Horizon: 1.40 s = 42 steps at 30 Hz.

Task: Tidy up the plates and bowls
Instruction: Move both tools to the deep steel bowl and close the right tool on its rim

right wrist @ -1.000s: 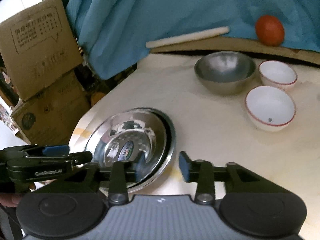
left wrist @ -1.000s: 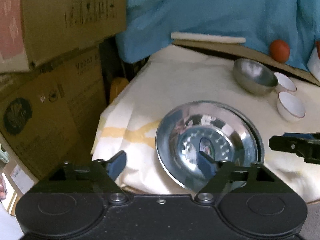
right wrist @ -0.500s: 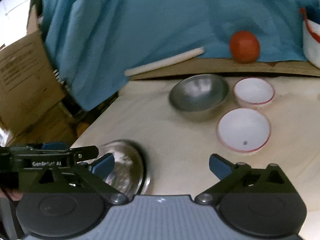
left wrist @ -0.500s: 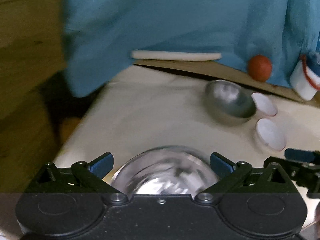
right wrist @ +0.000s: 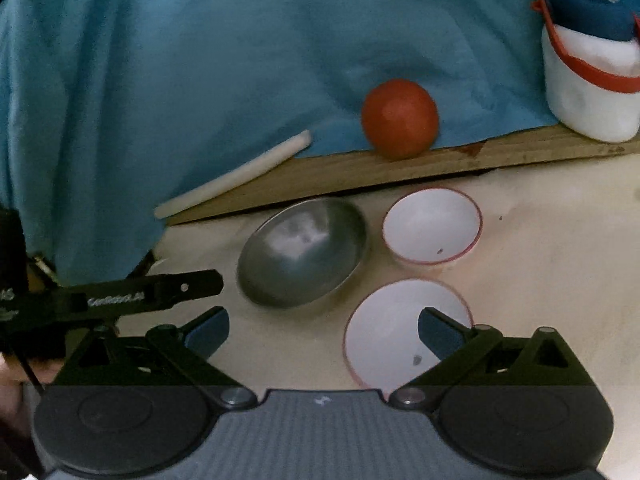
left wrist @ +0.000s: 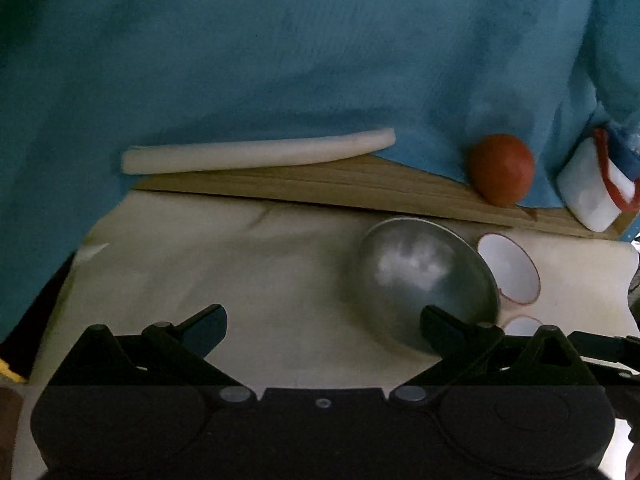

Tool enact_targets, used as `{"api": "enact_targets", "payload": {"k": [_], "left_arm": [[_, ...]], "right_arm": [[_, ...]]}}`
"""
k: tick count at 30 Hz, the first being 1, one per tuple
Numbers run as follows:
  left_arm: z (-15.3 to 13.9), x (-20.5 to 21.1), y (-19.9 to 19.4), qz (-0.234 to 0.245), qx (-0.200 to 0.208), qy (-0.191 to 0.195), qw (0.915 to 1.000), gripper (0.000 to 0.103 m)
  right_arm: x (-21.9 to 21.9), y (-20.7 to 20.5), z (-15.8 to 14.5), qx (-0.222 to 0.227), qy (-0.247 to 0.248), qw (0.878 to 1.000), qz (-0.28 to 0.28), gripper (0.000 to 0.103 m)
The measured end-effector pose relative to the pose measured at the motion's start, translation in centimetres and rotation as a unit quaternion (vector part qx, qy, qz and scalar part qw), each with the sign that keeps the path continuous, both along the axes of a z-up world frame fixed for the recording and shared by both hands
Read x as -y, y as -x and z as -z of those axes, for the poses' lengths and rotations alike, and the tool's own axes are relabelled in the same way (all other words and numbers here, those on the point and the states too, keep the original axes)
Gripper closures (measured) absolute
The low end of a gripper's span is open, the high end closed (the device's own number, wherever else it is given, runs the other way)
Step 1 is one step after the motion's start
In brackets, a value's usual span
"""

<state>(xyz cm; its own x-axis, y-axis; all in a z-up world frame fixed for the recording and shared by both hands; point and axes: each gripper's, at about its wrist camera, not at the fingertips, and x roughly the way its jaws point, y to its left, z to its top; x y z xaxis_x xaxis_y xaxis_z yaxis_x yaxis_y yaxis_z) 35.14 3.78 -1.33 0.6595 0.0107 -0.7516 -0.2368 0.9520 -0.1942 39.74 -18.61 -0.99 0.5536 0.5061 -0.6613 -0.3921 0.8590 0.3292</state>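
Note:
A steel bowl (left wrist: pixel 426 280) (right wrist: pixel 302 252) stands upright on the cream table (left wrist: pixel 224 260), near the wooden board at the back. Two white bowls with red rims sit to its right: the far one (right wrist: pixel 432 226) (left wrist: pixel 508 274) and the near one (right wrist: pixel 384 332), which the left wrist view shows only as a sliver (left wrist: pixel 522 325). My left gripper (left wrist: pixel 322 322) is open over bare cloth, its right finger just in front of the steel bowl. My right gripper (right wrist: pixel 323 326) is open too, its right finger over the near white bowl. The steel plates are out of view.
A wooden board (right wrist: pixel 400 168) runs along the back under a blue cloth (left wrist: pixel 280 60). On it lie a white rod (left wrist: pixel 256 152), a red ball (right wrist: pixel 400 118) and a white container with a red band (right wrist: pixel 592 88). The left gripper's finger (right wrist: pixel 160 294) crosses the right wrist view.
Both grippers swung away from the stacked steel plates toward the bowls at the back, and the plates left view. The right gripper's jaws widened from half shut; the left's opened a little more.

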Motion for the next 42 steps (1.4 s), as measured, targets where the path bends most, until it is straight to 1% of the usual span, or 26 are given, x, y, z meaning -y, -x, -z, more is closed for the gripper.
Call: {"api": "enact_targets", "payload": {"k": [3,10,14,21,25,27,29,31,33,34,36,37,38,39,40,41,42], "left_arm": [[0.8,-0.7,-1.4,0.005,-0.003,0.007,1.0000,0.001],[2.0,-1.5,-3.8,0.027,-0.012,0.010,0.9995,0.001],[2.3,-1.4,-4.5,0.037,-0.015,0.008,0.9992,0.001],[2.7,-1.2,-4.7,0.045,-0.024,0.010,0.9986,0.001],[2.8,-1.1,-5.1,0.039,-0.035,0.007,0.9986,0.001],[2.8,-1.0,-5.2,0.038,-0.038,0.006,0.9986,0.001],[2.7,-0.9,-5.2,0.036,-0.040,0.001,0.9986,0.002],[2.7,-0.8,-5.3,0.036,-0.042,0.003,0.9985,0.005],[2.7,-0.9,-5.2,0.033,-0.043,0.010,0.9985,0.010],[2.8,-0.9,-5.2,0.031,-0.044,0.014,0.9985,0.011],[2.8,-0.9,-5.1,0.031,-0.045,0.022,0.9983,0.020],[2.9,-0.9,-5.0,0.031,-0.045,0.026,0.9981,0.024],[3.0,-0.9,-5.0,0.031,-0.047,0.032,0.9979,0.033],[3.1,-0.9,-5.0,0.031,-0.048,0.039,0.9976,0.043],[3.2,-1.0,-5.0,0.030,-0.050,0.047,0.9972,0.048],[3.4,-1.0,-5.1,0.029,-0.052,0.054,0.9967,0.058],[3.5,-1.0,-5.1,0.030,-0.054,0.060,0.9963,0.065]], "right_arm": [[-0.5,-1.4,0.2,-0.002,0.013,1.000,0.010,0.000],[-1.9,-4.0,0.8,-0.013,0.033,0.999,0.027,0.001],[-2.6,-5.1,1.2,-0.026,0.044,0.998,0.029,0.010],[-3.4,-6.2,1.7,-0.036,0.062,0.997,0.027,0.016],[-3.7,-6.6,1.8,-0.036,0.067,0.997,0.020,0.019],[-4.0,-6.8,1.8,-0.037,0.066,0.997,0.011,0.022],[-4.4,-6.9,1.8,-0.038,0.073,0.997,0.006,0.029],[-4.6,-6.9,1.9,-0.041,0.075,0.996,0.003,0.031],[-4.7,-7.0,2.1,-0.051,0.070,0.996,0.002,0.035],[-4.7,-7.1,2.2,-0.056,0.068,0.996,0.001,0.039],[-4.7,-7.2,2.4,-0.062,0.066,0.996,0.000,0.043],[-4.7,-7.3,2.5,-0.062,0.066,0.996,-0.001,0.047],[-4.7,-7.4,2.5,-0.062,0.065,0.996,-0.001,0.051],[-4.7,-7.5,2.6,-0.064,0.064,0.996,0.000,0.052],[-4.7,-7.6,2.7,-0.067,0.063,0.996,0.001,0.055],[-4.7,-7.8,2.9,-0.071,0.062,0.996,0.002,0.060],[-4.7,-8.0,3.0,-0.075,0.062,0.995,0.005,0.062]]}}
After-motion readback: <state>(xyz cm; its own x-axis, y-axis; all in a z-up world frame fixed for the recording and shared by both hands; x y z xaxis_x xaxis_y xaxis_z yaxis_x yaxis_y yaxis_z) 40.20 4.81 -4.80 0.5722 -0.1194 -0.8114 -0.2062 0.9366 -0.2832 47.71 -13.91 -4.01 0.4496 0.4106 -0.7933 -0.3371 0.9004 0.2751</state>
